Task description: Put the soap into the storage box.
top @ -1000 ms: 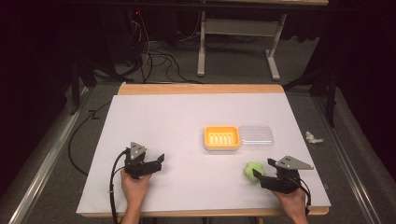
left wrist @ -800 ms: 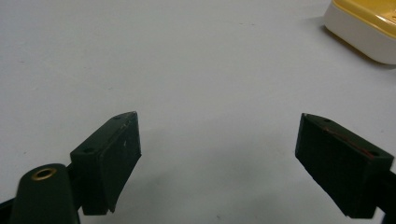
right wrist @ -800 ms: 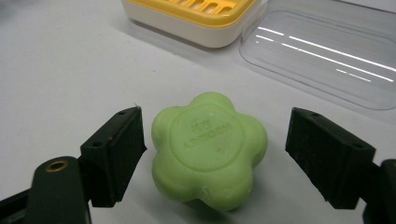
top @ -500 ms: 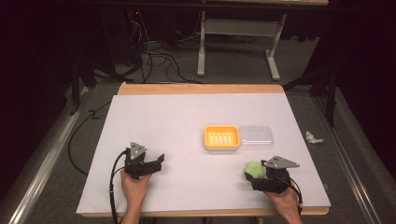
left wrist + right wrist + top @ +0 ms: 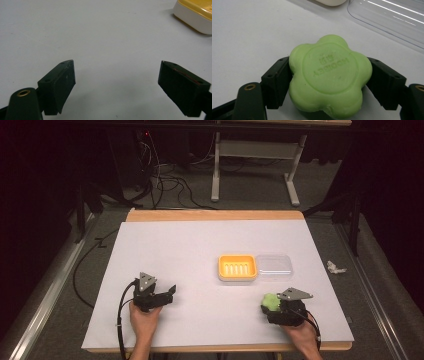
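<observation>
The right gripper [image 5: 272, 306] sits at the near right of the white table [image 5: 200, 255]; its jaws have just been closing, and both pads now press against opposite sides of the green flower-shaped soap [image 5: 329, 75], which appears to rest on the table surface, though the underside contact is not clearly visible. The soap lies just in front of the yellow soap dish [image 5: 237, 267] and the clear plastic lid [image 5: 273, 265] beside it. The left gripper [image 5: 117, 86] rests at the near left with its jaws spread wide and nothing between them.
</observation>
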Tool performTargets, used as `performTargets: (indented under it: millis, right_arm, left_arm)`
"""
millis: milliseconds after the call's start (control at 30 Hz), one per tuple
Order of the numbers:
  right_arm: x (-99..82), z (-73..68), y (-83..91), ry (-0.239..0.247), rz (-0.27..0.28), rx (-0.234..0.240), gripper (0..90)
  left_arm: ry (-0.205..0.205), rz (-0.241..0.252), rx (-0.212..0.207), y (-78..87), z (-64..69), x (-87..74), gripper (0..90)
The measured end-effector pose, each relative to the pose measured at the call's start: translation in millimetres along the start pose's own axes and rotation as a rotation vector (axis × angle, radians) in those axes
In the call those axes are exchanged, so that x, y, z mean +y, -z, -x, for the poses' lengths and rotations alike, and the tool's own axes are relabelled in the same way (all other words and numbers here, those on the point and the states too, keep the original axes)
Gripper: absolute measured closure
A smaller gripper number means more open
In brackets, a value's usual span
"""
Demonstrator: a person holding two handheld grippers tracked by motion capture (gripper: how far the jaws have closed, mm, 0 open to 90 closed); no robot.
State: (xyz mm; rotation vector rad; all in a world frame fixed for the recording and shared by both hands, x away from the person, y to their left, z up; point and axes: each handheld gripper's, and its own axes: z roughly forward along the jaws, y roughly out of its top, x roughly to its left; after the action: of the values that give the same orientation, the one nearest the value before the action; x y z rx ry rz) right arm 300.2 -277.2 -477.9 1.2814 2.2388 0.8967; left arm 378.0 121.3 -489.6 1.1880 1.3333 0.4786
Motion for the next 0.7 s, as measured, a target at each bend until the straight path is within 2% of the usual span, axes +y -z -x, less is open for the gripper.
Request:
performTargets:
  millis: [167,467,700]
  right_arm:
    - [0.5,-0.4,-0.3,0.006,-0.007,-0.004,26.0]
    - [4.7,2.3,0.1,0.014,-0.037,0.016,26.5]
    - [4.7,5.8,0.7,-0.009,-0.019,0.013,26.7]
  left_arm:
    - [0.0,-0.001,0.0,-0.1,0.0,0.0,14.7]
    - [-0.009,-0.004,0.001,0.3,0.5,-0.6,14.9]
    - [-0.009,-0.005,0.0,0.3,0.4,-0.5,14.8]
